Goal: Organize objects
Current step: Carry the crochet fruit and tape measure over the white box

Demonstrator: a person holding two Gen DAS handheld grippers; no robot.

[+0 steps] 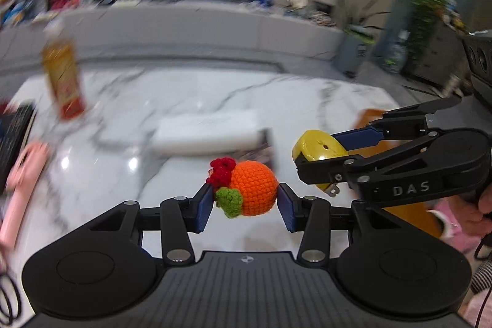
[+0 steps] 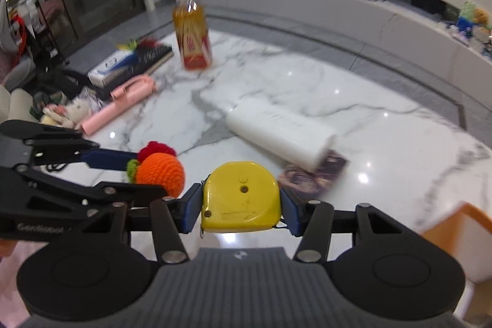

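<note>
In the left wrist view one bottle (image 1: pixel 63 76) of amber drink with a red label, its print too blurred to read, stands at the upper left on the marble table (image 1: pixel 215 88), and one pink handle-shaped thing (image 1: pixel 21 180) lies at the left edge. One white box (image 1: pixel 206 131) sits in the middle. Low in the centre the left gripper (image 1: pixel 246 202) is about half open, its blue pads pressed on one orange crochet ball (image 1: pixel 250 188) held above the table. At the right the right gripper (image 1: pixel 321 154), marked "DAS", clamps one yellow tape measure (image 1: pixel 316 148); its own view reads "GenRobot" on the other tool
</note>
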